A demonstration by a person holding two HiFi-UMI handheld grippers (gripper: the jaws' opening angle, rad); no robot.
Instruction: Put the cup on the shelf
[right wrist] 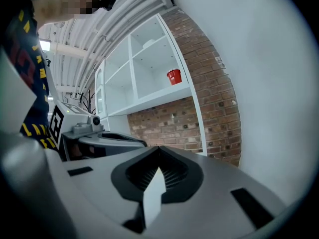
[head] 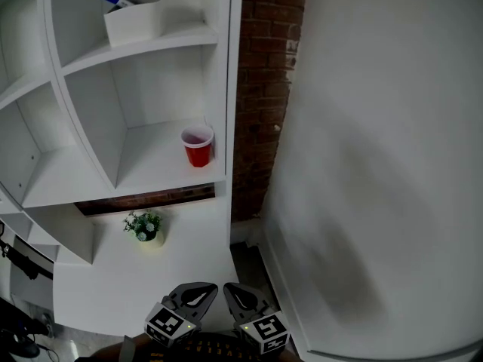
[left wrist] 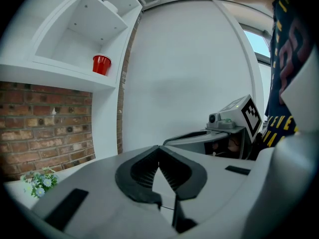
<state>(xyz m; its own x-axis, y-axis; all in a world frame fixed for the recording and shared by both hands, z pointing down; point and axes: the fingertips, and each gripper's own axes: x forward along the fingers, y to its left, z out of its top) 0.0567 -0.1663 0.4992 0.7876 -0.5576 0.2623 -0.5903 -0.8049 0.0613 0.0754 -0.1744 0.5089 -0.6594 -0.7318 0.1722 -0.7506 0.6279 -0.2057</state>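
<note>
A red cup [head: 198, 146] stands upright on the white shelf [head: 162, 178], near that compartment's right front corner. It also shows far off in the left gripper view [left wrist: 101, 63] and the right gripper view [right wrist: 174, 76]. Both grippers hang low and close to the person's body, well below the cup and side by side. My left gripper [head: 199, 291] is shut with nothing between its jaws [left wrist: 159, 167]. My right gripper [head: 235, 292] is likewise shut and empty [right wrist: 158, 173]. Neither touches the cup.
A white bin [head: 136, 17] holding a blue-tipped item sits on the shelf above. A small potted plant [head: 145, 226] stands on the lower ledge. A brick column [head: 260, 89] borders the shelf unit, and a white wall [head: 377, 164] fills the right.
</note>
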